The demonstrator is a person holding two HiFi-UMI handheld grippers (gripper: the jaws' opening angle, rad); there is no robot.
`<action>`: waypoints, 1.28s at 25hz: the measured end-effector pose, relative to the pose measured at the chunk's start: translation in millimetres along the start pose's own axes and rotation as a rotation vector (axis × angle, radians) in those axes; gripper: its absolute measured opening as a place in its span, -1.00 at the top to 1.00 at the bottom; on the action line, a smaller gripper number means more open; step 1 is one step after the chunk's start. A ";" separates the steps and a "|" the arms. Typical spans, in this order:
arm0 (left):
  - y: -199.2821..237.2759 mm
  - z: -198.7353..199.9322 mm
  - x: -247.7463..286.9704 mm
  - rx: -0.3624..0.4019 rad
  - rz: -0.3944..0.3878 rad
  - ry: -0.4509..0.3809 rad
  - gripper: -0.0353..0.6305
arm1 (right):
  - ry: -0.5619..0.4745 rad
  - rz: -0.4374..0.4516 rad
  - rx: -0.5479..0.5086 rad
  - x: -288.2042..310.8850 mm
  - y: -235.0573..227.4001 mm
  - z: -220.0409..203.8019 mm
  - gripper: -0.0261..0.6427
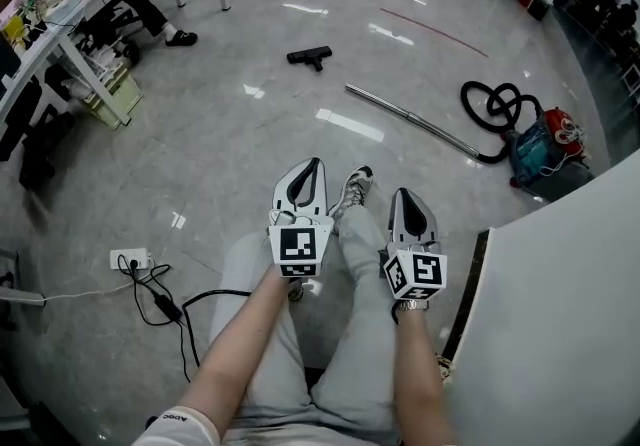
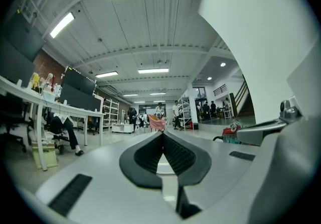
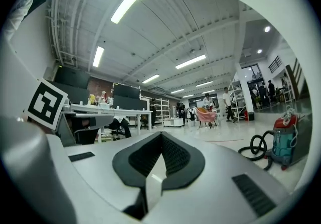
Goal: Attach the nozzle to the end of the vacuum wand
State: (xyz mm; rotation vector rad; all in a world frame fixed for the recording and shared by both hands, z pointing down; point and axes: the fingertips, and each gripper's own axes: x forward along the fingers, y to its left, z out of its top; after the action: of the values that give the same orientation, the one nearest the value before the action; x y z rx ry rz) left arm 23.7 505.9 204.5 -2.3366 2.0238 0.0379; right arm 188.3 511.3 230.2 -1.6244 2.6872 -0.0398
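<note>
Your left tool [image 1: 312, 166] and right tool [image 1: 404, 194] are both pressed together on nothing, well apart from the work. The nozzle [image 1: 310, 56], a small black T-shaped piece on the floor [image 1: 250, 134] beyond the vacuum wand [image 1: 410, 117], is probably light, rigid plastic, so take it by its neck. The long shiny wand looks stiff, slick and likely to roll, so pinch it near its free end.

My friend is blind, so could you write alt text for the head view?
Seen from above, the left gripper and right gripper, both shut and empty, are held out over a person's legs. On the glossy floor ahead lie a black nozzle and, apart from it, a silver wand whose hose leads to a vacuum.
</note>
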 end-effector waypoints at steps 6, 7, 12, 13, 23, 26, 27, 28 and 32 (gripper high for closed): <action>21.4 -13.8 -0.3 0.030 0.015 0.009 0.87 | 0.077 0.068 -0.162 16.9 22.6 -16.0 0.91; 24.8 -15.5 1.0 0.028 0.024 0.012 0.87 | 0.088 0.072 -0.178 19.2 22.5 -18.0 0.91; 32.3 -18.6 13.4 0.012 0.037 0.018 0.87 | 0.100 0.064 -0.188 31.9 20.0 -18.0 0.91; 30.6 -16.9 17.3 0.017 0.029 0.013 0.87 | 0.096 0.062 -0.186 34.7 18.6 -16.0 0.91; 36.4 -25.5 43.2 0.053 0.013 0.031 0.87 | 0.045 0.046 -0.129 62.8 -0.6 5.3 0.91; 38.0 -22.0 48.5 0.048 0.005 0.024 0.87 | 0.044 0.045 -0.132 70.1 -6.9 8.5 0.91; 40.6 -21.4 50.6 0.046 0.005 0.024 0.87 | 0.044 0.043 -0.132 72.9 -8.1 9.2 0.91; 43.5 -20.5 52.3 0.045 0.005 0.023 0.87 | 0.044 0.042 -0.132 75.5 -8.8 9.6 0.91; 53.9 -19.9 53.2 0.039 0.009 0.016 0.86 | 0.048 0.045 -0.136 83.9 -6.3 8.7 0.91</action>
State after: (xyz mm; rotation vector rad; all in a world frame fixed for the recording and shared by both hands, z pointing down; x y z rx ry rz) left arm -22.3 444.6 220.5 -2.3123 2.0229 -0.0200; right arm 155.0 434.0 222.7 -1.6154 2.8193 0.1081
